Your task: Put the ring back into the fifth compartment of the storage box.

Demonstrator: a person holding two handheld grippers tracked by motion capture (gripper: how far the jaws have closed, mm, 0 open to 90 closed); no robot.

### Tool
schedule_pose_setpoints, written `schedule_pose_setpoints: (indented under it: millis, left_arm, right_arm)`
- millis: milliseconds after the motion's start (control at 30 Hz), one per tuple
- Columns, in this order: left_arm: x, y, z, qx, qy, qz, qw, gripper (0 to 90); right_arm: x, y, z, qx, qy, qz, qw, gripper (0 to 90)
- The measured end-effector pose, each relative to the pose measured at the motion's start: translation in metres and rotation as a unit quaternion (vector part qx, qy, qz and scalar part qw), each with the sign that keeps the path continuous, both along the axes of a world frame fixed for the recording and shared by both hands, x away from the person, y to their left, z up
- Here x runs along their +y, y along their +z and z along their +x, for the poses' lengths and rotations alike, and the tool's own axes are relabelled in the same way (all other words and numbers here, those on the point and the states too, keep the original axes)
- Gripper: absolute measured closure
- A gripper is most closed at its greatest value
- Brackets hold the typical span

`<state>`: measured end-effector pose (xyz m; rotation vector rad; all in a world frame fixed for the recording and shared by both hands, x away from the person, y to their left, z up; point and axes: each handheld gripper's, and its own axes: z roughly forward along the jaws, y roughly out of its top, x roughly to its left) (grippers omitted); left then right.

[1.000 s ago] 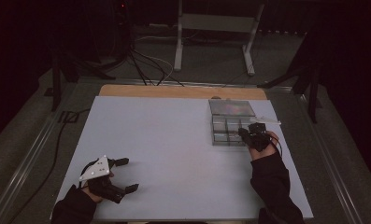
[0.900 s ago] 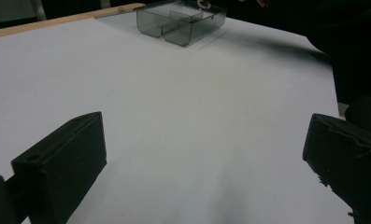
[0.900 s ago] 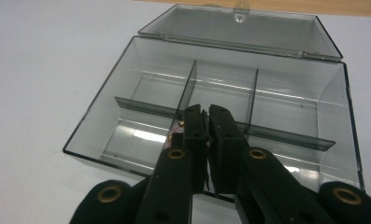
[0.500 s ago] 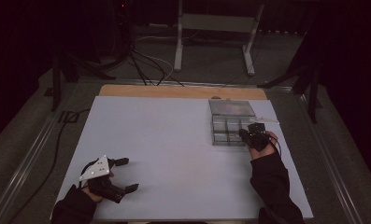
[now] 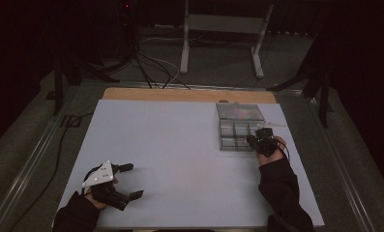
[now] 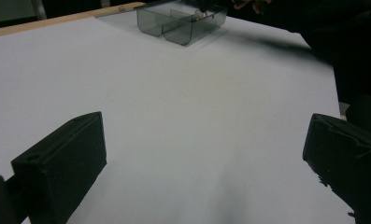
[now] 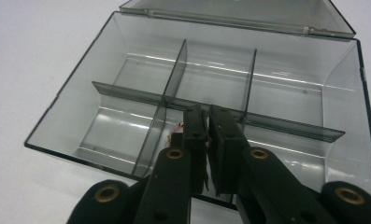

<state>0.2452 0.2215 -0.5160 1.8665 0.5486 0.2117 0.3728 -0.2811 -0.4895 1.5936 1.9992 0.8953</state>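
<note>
While the right gripper (image 7: 206, 116) dips into the middle front cell of the clear divided box (image 7: 127, 74) at frame centre, its jaws nearly together, a small pinkish item (image 7: 177, 128) sits beside them; whether it is pinched, I cannot tell; a jaw could catch the divider and drag the light box, or the piece could drop into the wrong cell; the left gripper (image 5: 116, 186), lower left, rests wide open; white table (image 5: 180, 145), dark room beyond.

Glossy smoky clear-plastic organiser box (image 7: 103, 126), matt white tabletop (image 5: 170, 145), matt black claw (image 7: 206, 140)
</note>
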Motion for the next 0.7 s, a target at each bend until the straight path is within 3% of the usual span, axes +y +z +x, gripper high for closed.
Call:
schedule_pose_setpoints:
  millis: [267,633,700]
  left_arm:
    - [0.0,0.0,0.0,-0.001,-0.001,0.001,1.0,0.8]
    - [0.001,0.0,0.0,-0.001,0.001,0.001,1.0,0.8]
    - [0.0,0.0,0.0,-0.001,0.001,-0.002,1.0,0.7]
  right_arm:
    - [-0.002,0.002,0.0,-0.016,0.019,0.022,0.9994,52.5]
    - [0.0,0.012,-0.006,-0.024,0.042,0.041,0.998,32.8]
    - [0.001,0.014,-0.006,-0.019,0.042,0.043,0.998,21.7]
